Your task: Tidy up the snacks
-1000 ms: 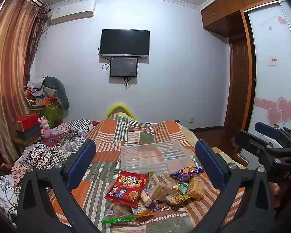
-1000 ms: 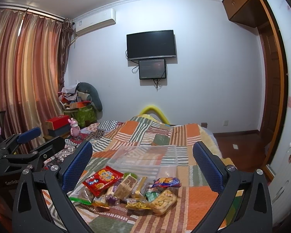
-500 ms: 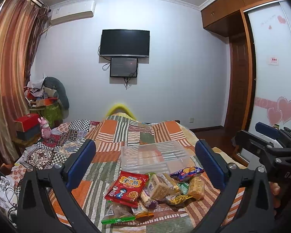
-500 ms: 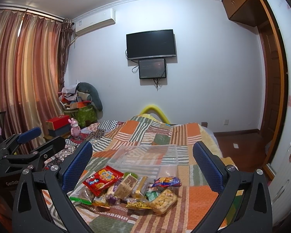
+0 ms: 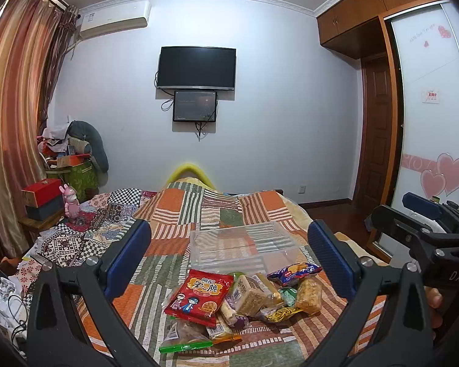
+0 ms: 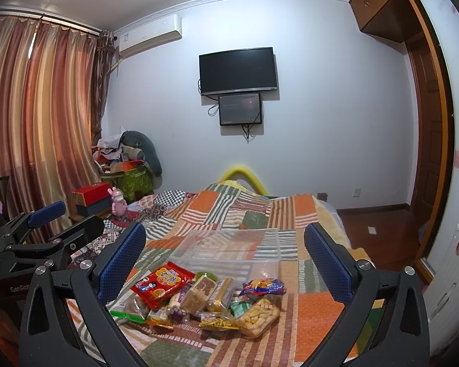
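Nothing looks sorted yet: the clear box on the bed sits empty, the snacks lie heaped just in front of it, and the left tongs and right tongs both hover spread wide, holding nothing.

We read "DAS" on the right gripper and "GenRob" on the left gripper; the red snack bag carries Chinese characters.

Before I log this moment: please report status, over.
Left gripper open, right gripper open, both empty. Snacks piled on bed before clear bin. Bin empty, nothing blocking.
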Demonstrator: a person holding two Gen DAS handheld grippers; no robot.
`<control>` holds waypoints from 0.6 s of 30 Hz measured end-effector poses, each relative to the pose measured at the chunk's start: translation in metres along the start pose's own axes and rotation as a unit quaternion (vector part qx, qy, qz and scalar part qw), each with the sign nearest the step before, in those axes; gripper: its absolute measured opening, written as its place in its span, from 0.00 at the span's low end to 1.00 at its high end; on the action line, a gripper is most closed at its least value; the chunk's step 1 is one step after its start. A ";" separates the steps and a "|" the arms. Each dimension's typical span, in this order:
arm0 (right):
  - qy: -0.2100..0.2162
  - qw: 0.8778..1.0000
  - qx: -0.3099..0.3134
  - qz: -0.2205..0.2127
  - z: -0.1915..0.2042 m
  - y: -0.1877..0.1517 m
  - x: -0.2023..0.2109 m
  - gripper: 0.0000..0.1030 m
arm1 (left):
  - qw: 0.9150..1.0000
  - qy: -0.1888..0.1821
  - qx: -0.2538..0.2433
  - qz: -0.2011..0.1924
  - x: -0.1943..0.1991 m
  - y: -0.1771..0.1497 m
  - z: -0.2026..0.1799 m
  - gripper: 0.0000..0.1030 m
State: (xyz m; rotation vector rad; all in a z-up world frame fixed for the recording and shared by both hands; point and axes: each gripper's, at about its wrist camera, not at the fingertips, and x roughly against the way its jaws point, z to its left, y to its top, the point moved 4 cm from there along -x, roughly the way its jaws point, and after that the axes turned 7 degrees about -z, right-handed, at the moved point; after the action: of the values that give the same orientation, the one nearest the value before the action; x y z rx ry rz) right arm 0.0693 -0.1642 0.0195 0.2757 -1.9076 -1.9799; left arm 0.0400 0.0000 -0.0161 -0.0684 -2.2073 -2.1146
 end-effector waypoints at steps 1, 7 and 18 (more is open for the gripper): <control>0.000 1.000 0.000 0.000 0.000 0.000 0.000 1.00 | 1.000 0.000 0.000 0.000 0.000 0.000 0.000 1.00; 0.000 1.000 0.000 0.001 -0.001 0.000 0.000 1.00 | 1.000 -0.001 0.000 0.001 0.000 0.000 0.000 1.00; 0.001 1.000 -0.002 0.002 -0.001 0.000 0.000 1.00 | 1.000 -0.005 0.001 0.003 -0.002 0.000 -0.003 1.00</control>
State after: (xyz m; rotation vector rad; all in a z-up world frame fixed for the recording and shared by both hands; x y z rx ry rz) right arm 0.0695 -0.1646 0.0190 0.2735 -1.9019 -1.9796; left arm 0.0418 -0.0034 -0.0161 -0.0852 -2.2114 -2.1150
